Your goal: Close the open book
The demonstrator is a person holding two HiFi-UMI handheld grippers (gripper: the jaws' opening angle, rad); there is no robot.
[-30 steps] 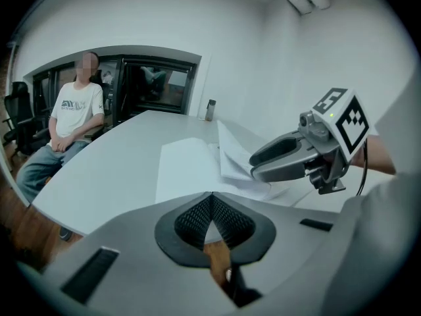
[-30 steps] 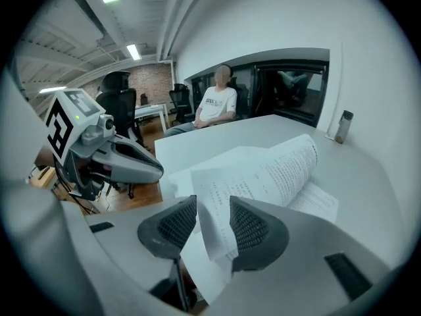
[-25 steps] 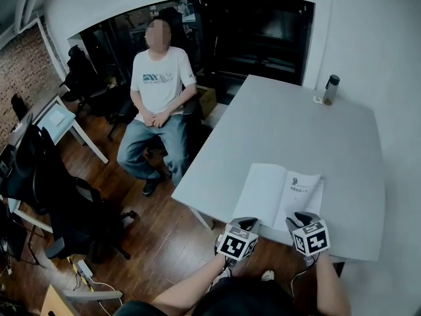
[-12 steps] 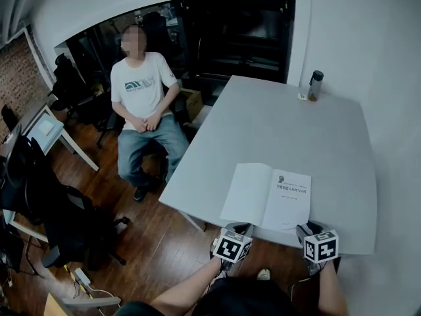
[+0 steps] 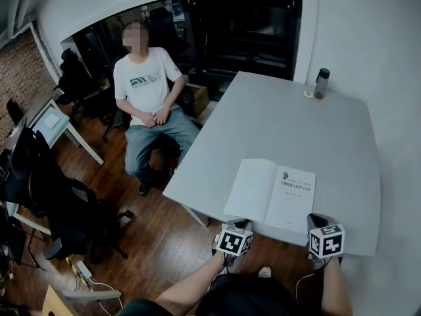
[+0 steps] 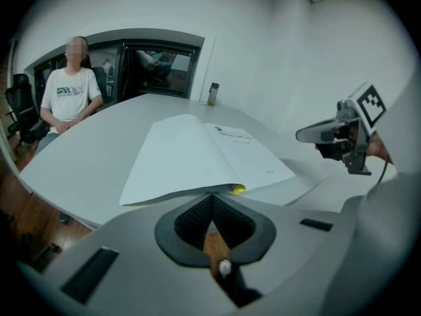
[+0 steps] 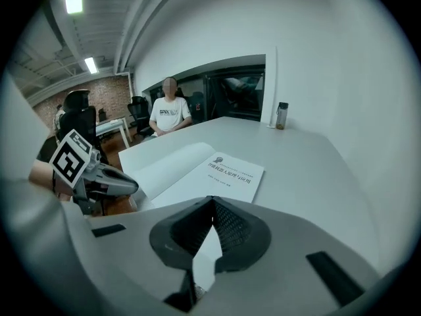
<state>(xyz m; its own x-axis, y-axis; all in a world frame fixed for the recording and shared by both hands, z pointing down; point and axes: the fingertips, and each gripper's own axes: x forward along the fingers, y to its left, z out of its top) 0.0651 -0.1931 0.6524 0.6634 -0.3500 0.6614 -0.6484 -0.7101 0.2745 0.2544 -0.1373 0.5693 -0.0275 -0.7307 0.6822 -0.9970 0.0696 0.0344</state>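
The open book (image 5: 270,193) lies flat on the white table (image 5: 296,124) near its front edge, with a blank left page and a printed right page. My left gripper (image 5: 238,226) hangs at the table's front edge just below the book's left page, shut and empty. In the left gripper view the book (image 6: 197,157) lies right beyond its tips (image 6: 210,199). My right gripper (image 5: 318,220) is at the front edge past the book's near right corner, shut with nothing between its jaws. From the right gripper view the book (image 7: 217,173) lies ahead to the left, beyond the closed tips (image 7: 212,199).
A dark bottle (image 5: 321,82) stands at the table's far right corner. A person (image 5: 148,91) sits on a chair beyond the table's left side. Black office chairs (image 5: 59,203) and a small desk (image 5: 56,120) stand on the wooden floor at left.
My right gripper has shifted to the right, from over the book's near right page to beside its corner. The left gripper has sunk a little at the table edge.
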